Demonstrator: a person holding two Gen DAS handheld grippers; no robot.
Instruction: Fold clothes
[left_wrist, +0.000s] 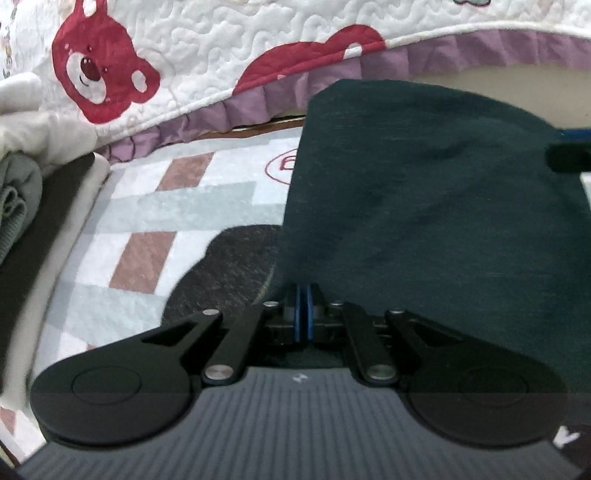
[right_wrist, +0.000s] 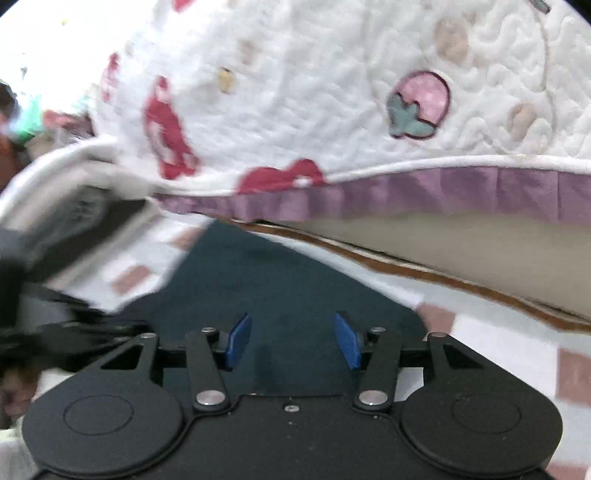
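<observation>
Bed cover (left_wrist: 229, 48): white quilted spread with red bear prints and a purple frill, hanging at the far edge of both views.
Floor mat (left_wrist: 177, 206): pale patchwork mat of grey, white and dusty-pink blocks, lying flat below the frill.
Garment (left_wrist: 424, 206): dark teal-green knit cloth, spread flat on the mat, right of centre in the left wrist view; smooth, straight left edge, rounded far end. Whole outline not visible, so kind of garment not certain.
Long axis: running away from both grippers toward the bed; far end pointing at the frill.
Pile (left_wrist: 22, 147): grey and off-white cloths stacked at the left, well apart from the garment; folded or not, hard to tell.
Left gripper (left_wrist: 303, 308): blue pads pressed together at the garment's near left edge; pinching cloth or merely closed above it, cannot tell.
Right gripper (right_wrist: 291, 341): blue pads spread wide, nothing between them, hovering over the garment's near end.
Step in hand: probably seizing the near hem for a fold, or smoothing after one; unsettled here.
Next move: calls for both claws gripping one edge evenly.
</observation>
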